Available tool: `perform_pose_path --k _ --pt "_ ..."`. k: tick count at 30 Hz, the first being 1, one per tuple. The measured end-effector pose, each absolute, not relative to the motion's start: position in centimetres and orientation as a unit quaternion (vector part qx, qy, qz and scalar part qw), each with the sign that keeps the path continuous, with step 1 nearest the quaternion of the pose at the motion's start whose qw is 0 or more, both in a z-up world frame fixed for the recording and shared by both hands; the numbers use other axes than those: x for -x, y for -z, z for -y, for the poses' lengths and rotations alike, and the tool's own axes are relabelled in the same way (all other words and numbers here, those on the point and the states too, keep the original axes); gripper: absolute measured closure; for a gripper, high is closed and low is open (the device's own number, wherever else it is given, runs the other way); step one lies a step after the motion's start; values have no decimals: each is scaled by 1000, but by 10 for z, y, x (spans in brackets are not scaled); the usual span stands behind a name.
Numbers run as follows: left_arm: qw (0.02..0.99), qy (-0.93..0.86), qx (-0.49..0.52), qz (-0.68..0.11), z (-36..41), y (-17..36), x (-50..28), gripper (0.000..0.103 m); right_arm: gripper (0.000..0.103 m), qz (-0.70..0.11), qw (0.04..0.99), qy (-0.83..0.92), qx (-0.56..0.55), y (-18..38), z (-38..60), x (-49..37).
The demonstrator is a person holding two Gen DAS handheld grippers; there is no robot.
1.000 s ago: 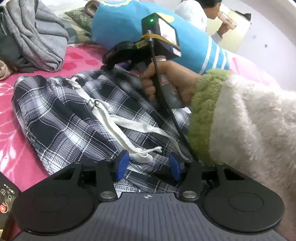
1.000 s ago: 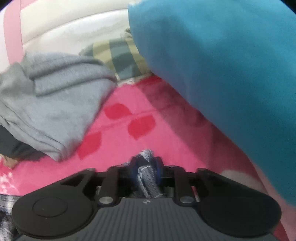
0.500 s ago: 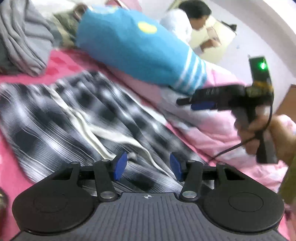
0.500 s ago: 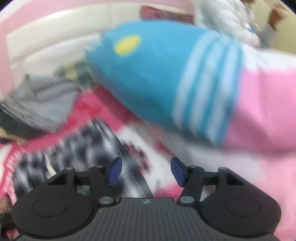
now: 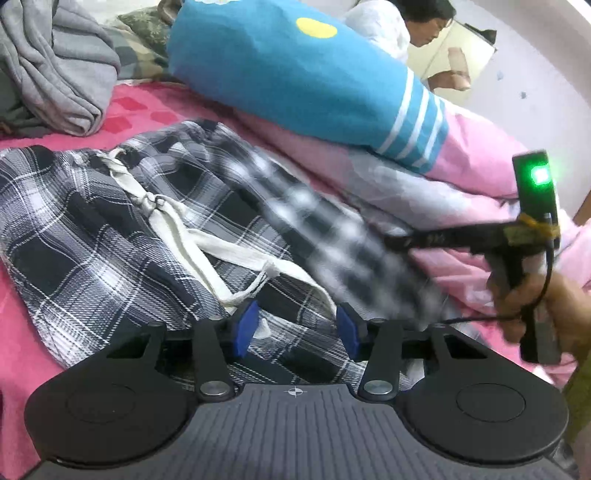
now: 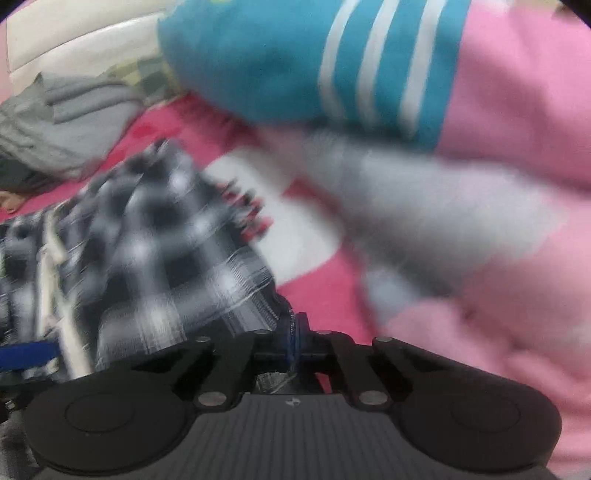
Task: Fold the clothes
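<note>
A black-and-white plaid garment with a white drawstring lies spread on the pink bed sheet. My left gripper hovers open over its near edge, and the blue pads hold nothing. In the left wrist view my right gripper comes in from the right in a hand, and the cloth at its tip is lifted and blurred. In the right wrist view, my right gripper is shut on an edge of the plaid garment.
A crumpled grey garment lies at the far left. A big blue cushion with white stripes rests on a pink quilt along the right. A person sits beyond the bed.
My right gripper let go at the far edge, swung open to the right, and is now shut on the garment's right edge. My left gripper stayed open near the front.
</note>
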State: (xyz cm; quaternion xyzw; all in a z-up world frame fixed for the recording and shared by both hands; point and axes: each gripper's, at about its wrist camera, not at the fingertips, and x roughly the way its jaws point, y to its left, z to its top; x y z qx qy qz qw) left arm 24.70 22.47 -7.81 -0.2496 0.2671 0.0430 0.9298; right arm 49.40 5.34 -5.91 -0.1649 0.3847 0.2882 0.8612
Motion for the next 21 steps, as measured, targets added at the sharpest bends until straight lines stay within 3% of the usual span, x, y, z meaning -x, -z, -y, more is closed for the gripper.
perform_pose_path --k 12,17,19,21 --pt "937 -52 222 -265 -220 79 -248 56 101 -331 905 -170 205 62 -67 -504" --pt "947 -53 217 -230 -221 64 -236 55 99 -255 949 -146 111 -44 18 -401" --pt "951 -42 217 -215 -220 58 -229 54 94 -211 963 -124 110 -91 58 -336" --pt "950 -15 226 -216 -217 50 -225 54 68 -161 974 -96 126 -136 96 -266"
